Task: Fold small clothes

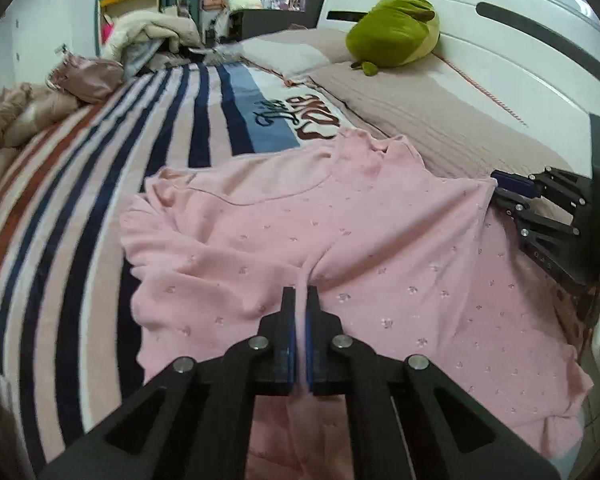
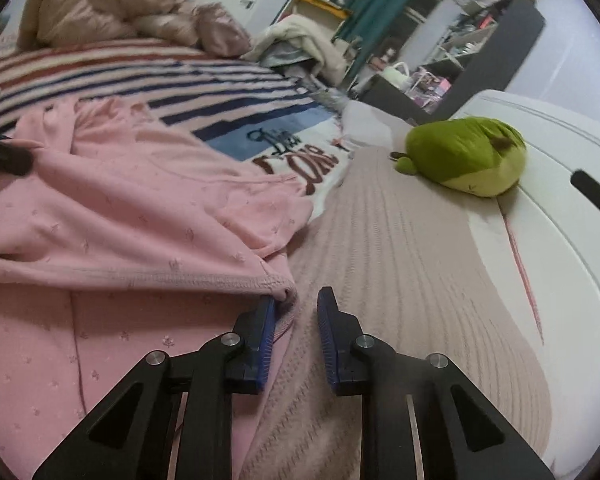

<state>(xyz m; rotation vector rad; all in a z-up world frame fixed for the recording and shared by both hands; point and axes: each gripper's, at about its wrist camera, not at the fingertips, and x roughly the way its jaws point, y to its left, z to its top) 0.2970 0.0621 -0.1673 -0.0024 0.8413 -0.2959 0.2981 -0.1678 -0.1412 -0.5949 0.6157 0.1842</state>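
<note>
A small pale pink knitted garment [image 1: 340,240] with a tiny sprig pattern is lying spread on the bed, partly over a striped blanket [image 1: 100,168] in navy, rust and cream and partly over a dusty pink ribbed bedspread [image 2: 400,280]. No container is showing close by; shelves of small items at the far end of the room are too blurred to make out.

The striped blanket is carrying a blue panel with dark script and large brown block letters [image 1: 320,118] beside it, but the garment's top edge is covering part of them and the words cannot be read with any certainty.

The left hand-held gripper [image 1: 300,294] is pinching a raised ridge of the pink fabric in the middle of the garment, its blue-padded fingers pressed together on the cloth. The right hand-held gripper [image 2: 298,304] is sitting at the garment's stitched hem corner, where the garment meets the ribbed bedspread; its jaws are standing a little apart, with the left blue pad [image 2: 266,332] touching the hem corner and the other pad clear of it, so nothing is clamped.

A green plush toy [image 2: 468,156] is resting against the white headboard [image 1: 500,48], well apart from the garment.
</note>
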